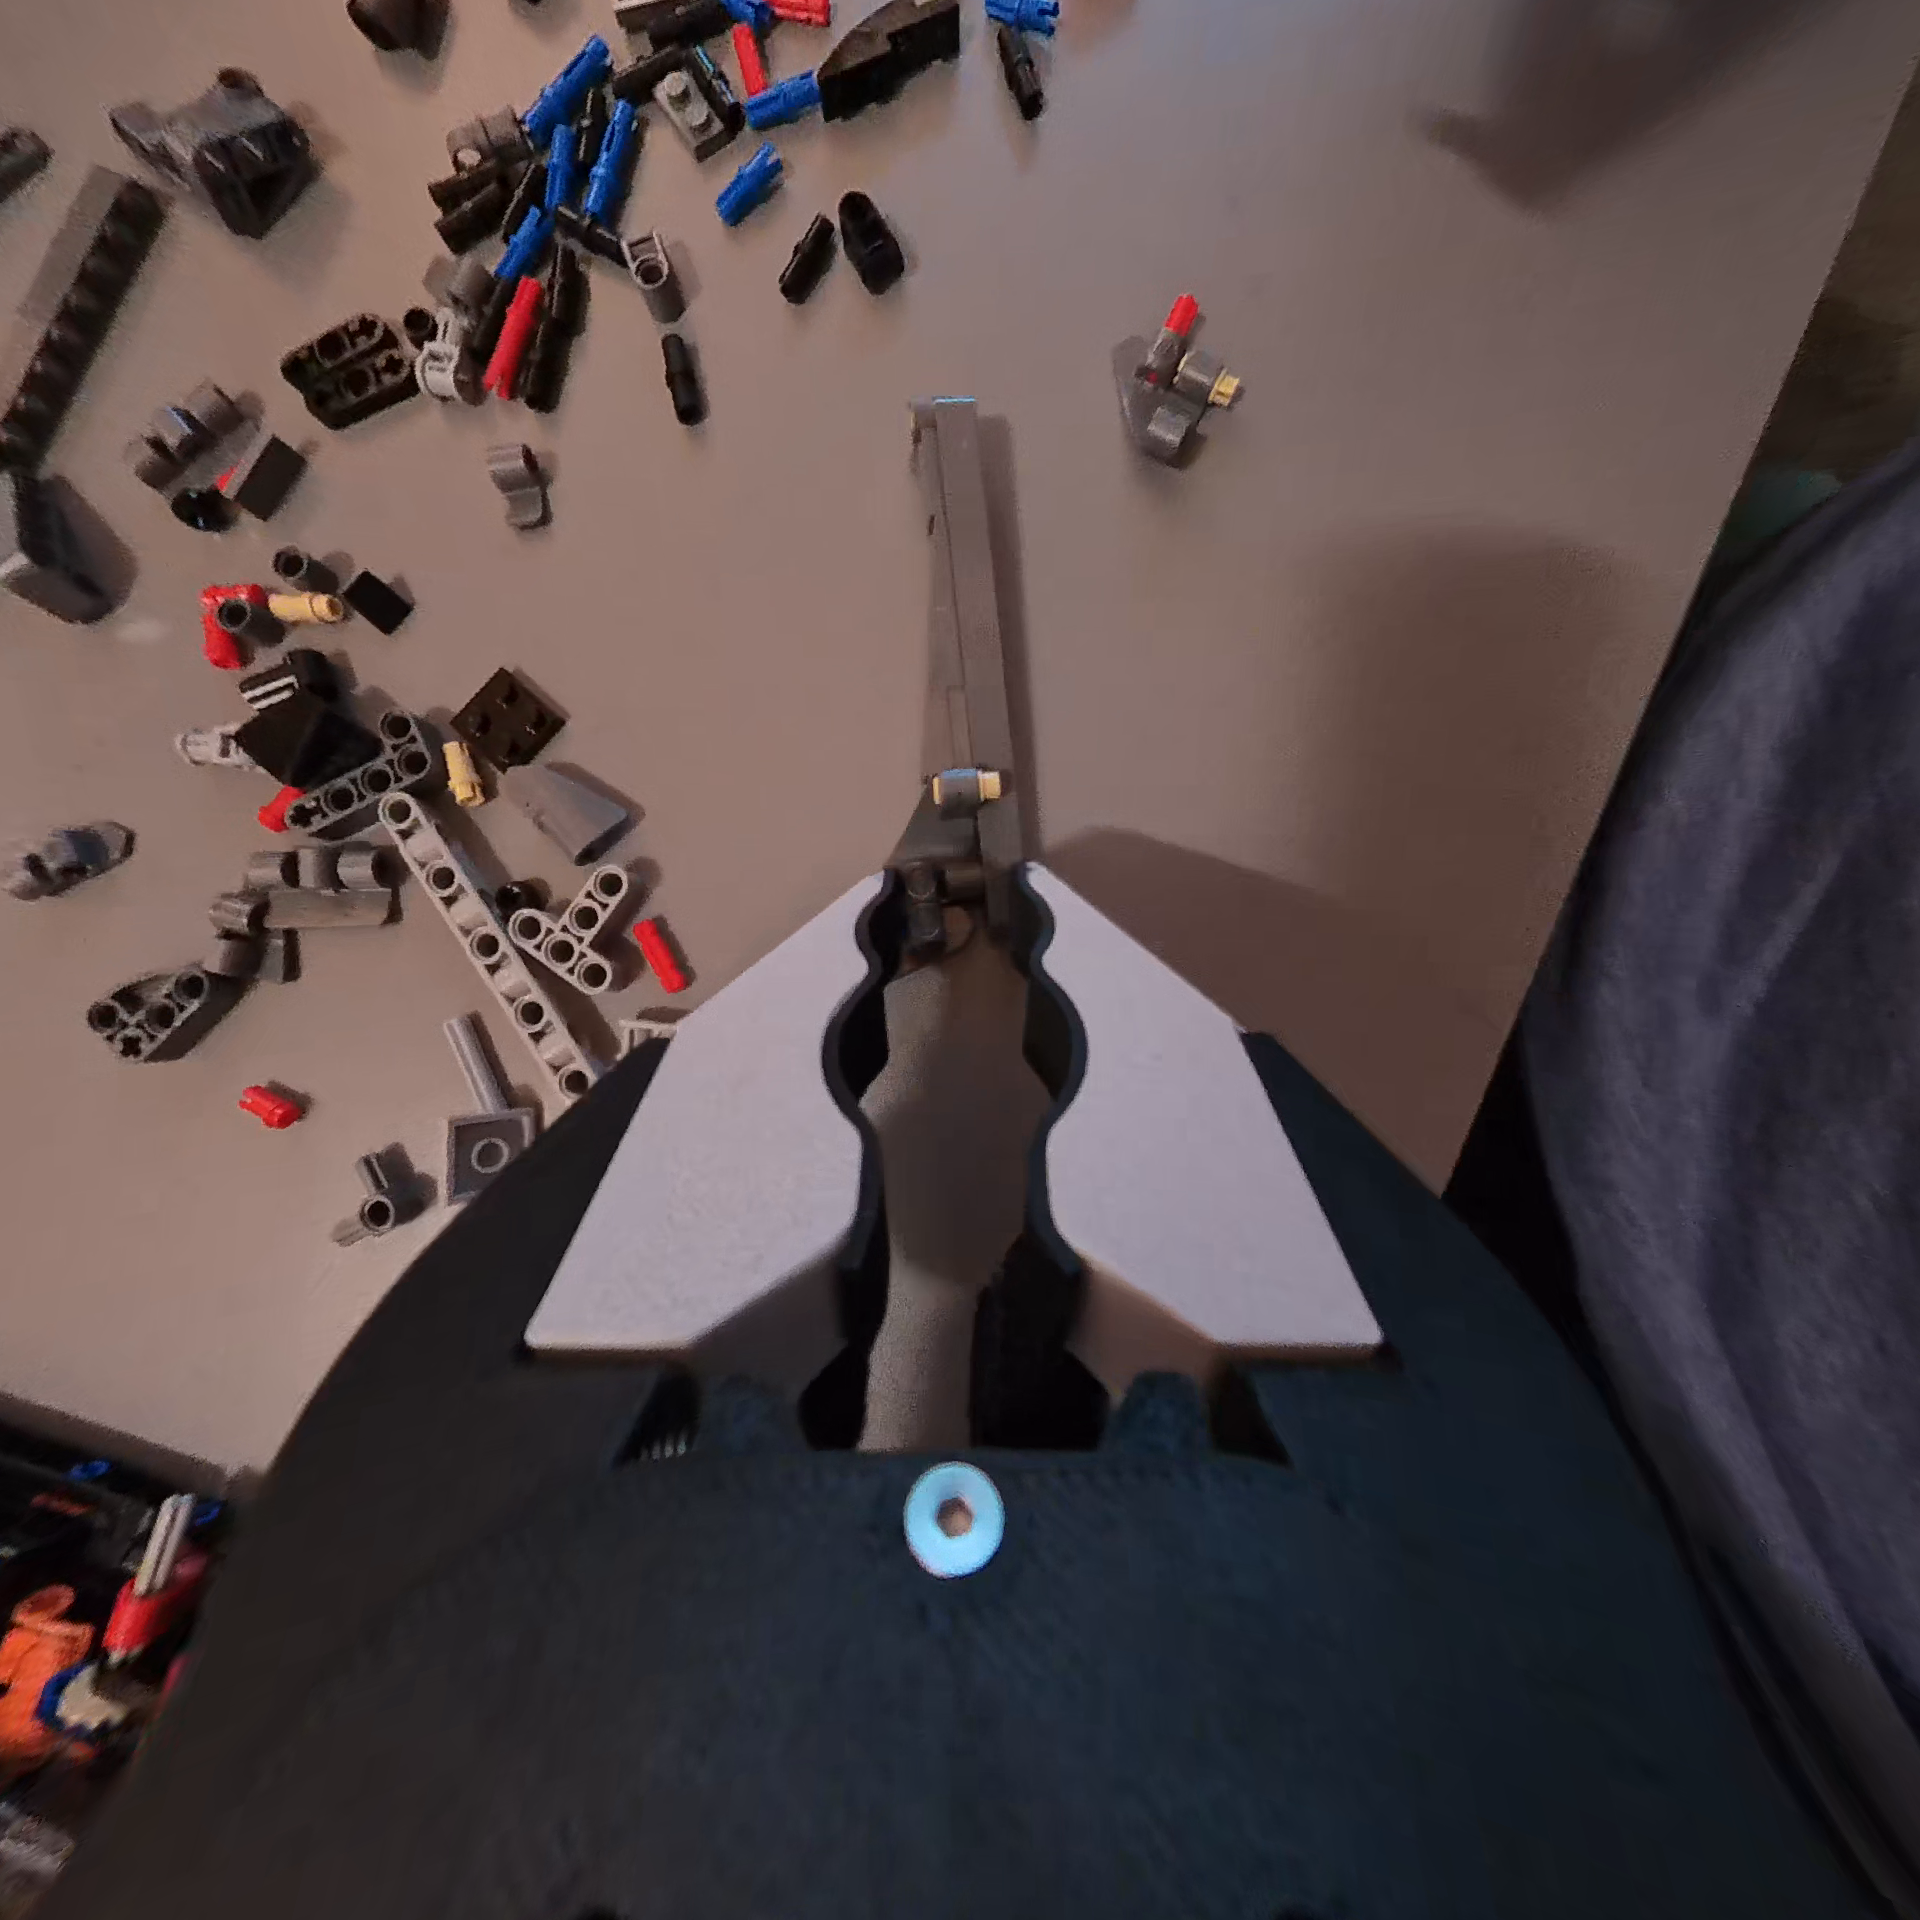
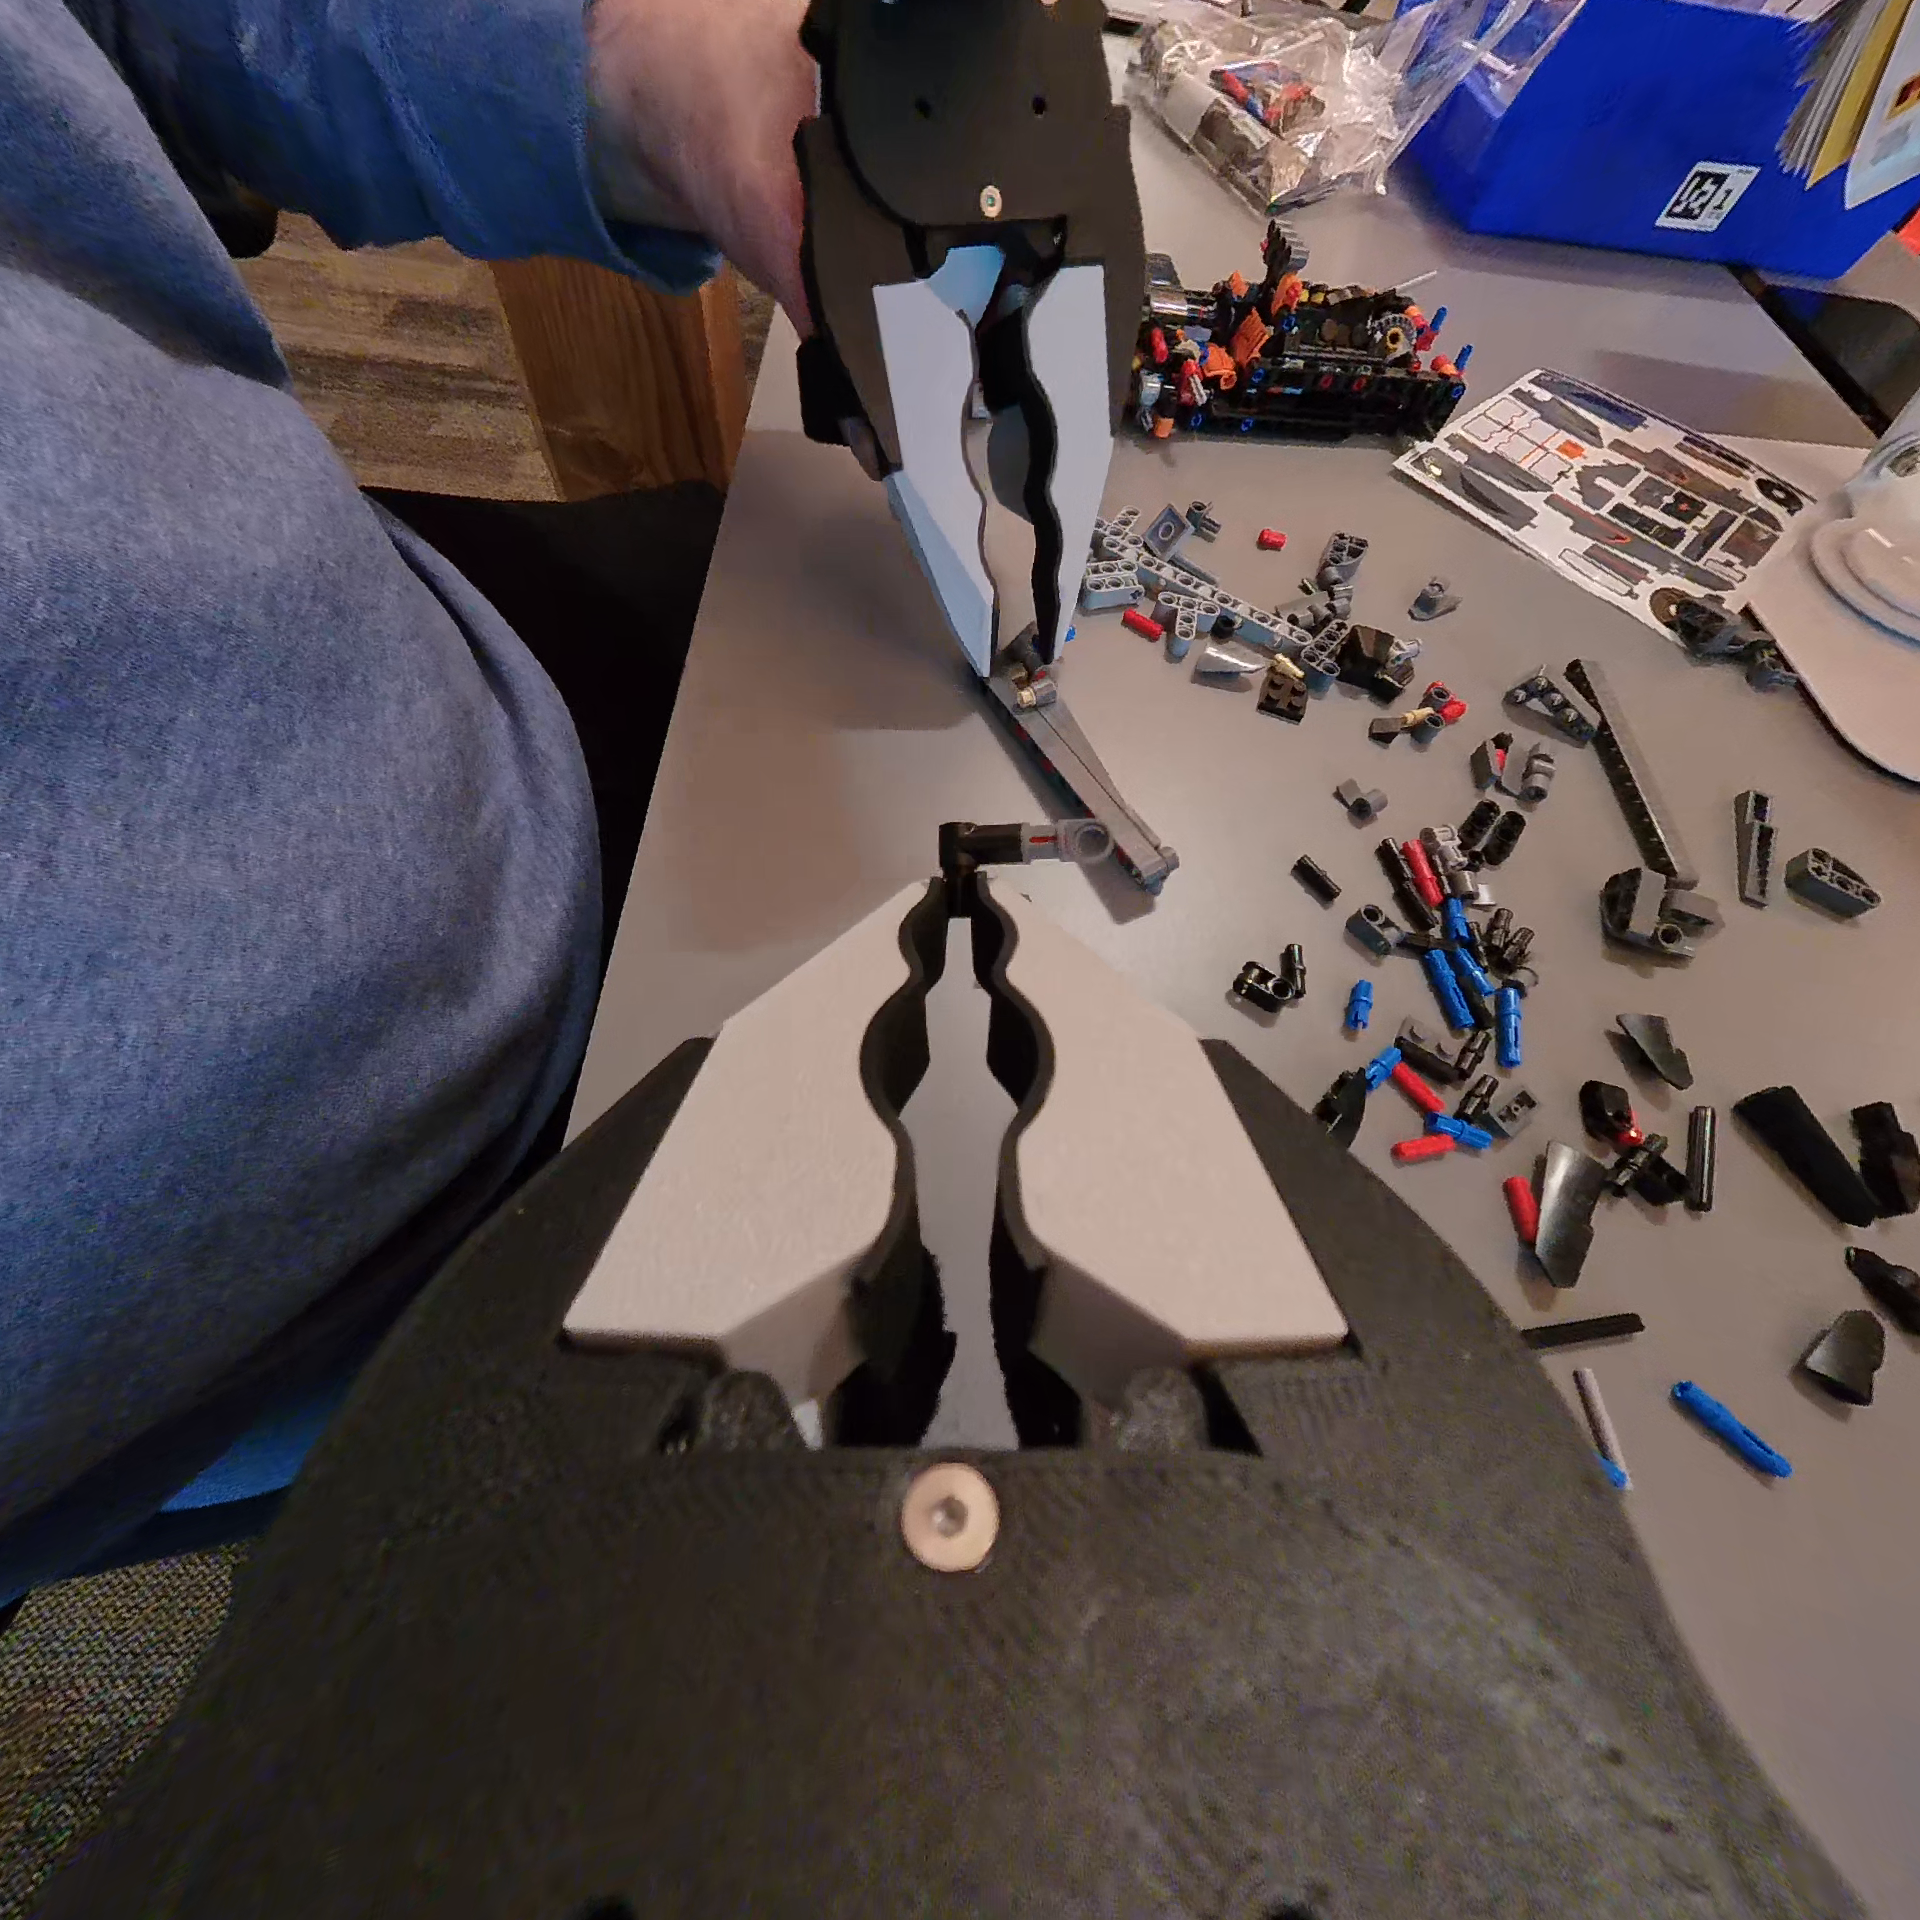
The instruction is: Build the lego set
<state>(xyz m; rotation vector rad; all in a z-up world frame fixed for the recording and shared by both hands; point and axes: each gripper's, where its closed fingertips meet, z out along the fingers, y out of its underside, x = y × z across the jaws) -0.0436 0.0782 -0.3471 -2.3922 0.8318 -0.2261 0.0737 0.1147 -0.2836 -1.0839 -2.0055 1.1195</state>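
Note:
My left gripper (image 1: 956,894) is shut on one end of a long grey lego assembly (image 1: 966,603), which runs forward from the fingertips with a tan pin near them. In the right wrist view the left gripper (image 2: 1023,649) comes down from above, and the long assembly (image 2: 1091,769) slopes along the table toward the camera. My right gripper (image 2: 961,896) is shut on a small black-and-grey connector piece (image 2: 1023,842), which it holds close to the long assembly's far tip. A small grey sub-assembly with a red pin (image 1: 1174,384) lies right of that tip.
Several loose black, blue, red and grey pieces (image 1: 540,208) cover the grey table (image 1: 1299,727) left of the assembly. A part-built model (image 2: 1299,353), a sticker sheet (image 2: 1600,488), a blue box (image 2: 1621,125) and a plastic bag (image 2: 1268,94) lie at the back. A person's sleeve (image 2: 260,727) fills the left. Spacing between my two grippers at the tips: around 15 cm. From the left gripper's tips to the part-built model (image 2: 1299,353) is close to 20 cm.

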